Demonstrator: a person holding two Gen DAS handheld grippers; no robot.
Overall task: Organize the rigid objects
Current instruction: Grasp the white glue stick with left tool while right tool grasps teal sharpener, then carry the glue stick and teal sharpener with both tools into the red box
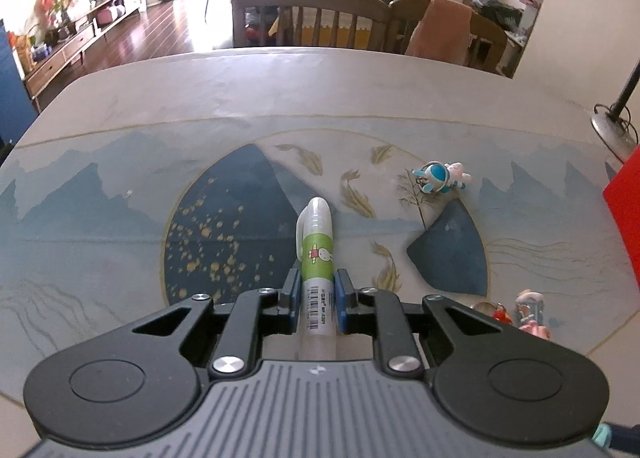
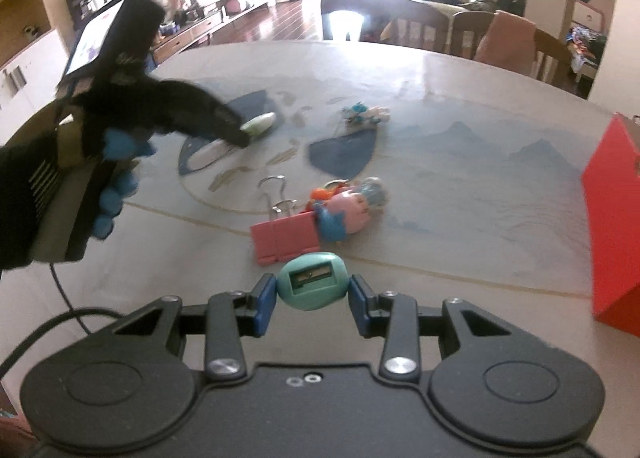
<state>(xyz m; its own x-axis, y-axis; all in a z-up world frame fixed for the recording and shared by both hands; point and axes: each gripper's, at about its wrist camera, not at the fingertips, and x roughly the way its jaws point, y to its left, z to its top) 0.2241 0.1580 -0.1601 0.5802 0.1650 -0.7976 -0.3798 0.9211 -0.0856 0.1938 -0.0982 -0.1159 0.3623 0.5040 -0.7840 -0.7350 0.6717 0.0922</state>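
Left gripper (image 1: 316,298) clamped on a white marker (image 1: 317,254), right gripper (image 2: 313,298) closed on a teal sharpener (image 2: 312,281), both above the table (image 1: 160,106); pickup judged done, next carrying to the red box (image 2: 612,226) far right.

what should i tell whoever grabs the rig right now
Left gripper: shut on the pen, off the table.
Right gripper: shut on the teal sharpener, also lifted.
Loose on the table: blue figure, pink clip, pig toy.
Red box stands at the right edge.
Done: both items gripped. Left: likely put them away in the box, then collect the three loose things.
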